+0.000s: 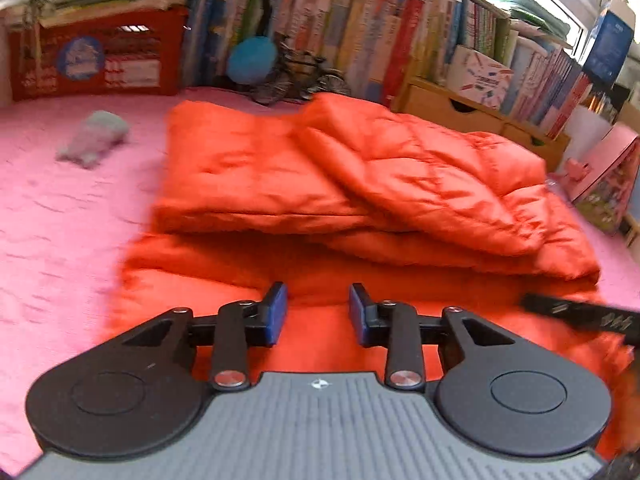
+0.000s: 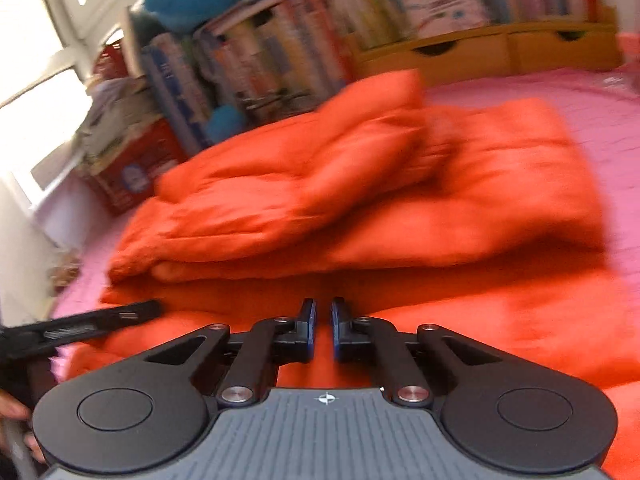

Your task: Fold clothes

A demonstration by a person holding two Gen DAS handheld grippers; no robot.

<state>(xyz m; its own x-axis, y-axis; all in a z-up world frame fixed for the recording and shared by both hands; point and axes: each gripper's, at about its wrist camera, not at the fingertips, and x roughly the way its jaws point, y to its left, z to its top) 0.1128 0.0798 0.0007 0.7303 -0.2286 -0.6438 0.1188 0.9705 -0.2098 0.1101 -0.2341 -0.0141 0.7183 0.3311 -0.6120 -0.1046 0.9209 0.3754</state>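
The puffy orange quilted jacket (image 1: 360,168) lies in the middle of the pink textured cover (image 1: 60,220), already doubled over: a thick folded bundle sits on the far part, and a flatter layer runs toward the near edge, under both tools. The 2 grippers sit side by side at that near edge, probably so the hem can be taken at 2 points and carried over evenly in the next fold. The left gripper (image 1: 318,312) has its blue pads partly apart; orange fabric shows in the gap, but nothing looks bunched or pinched, so it appears to hold nothing. The right gripper (image 2: 323,328) has its pads drawn almost together, with only a thin slit between them; orange shows in that slit, yet whether a thin fold is caught there cannot be told. Each view catches the other tool as a black bar at its edge. The left wrist view alone shows the small grey soft toy (image 1: 94,138) far left on the cover, the red plastic crate (image 1: 96,52) behind it and the dark model bicycle (image 1: 304,76) beneath the row of upright books (image 1: 360,28). The right wrist view, more blurred, alone shows a bright window on the left and part of a person's hand (image 2: 12,412) at the near left corner.
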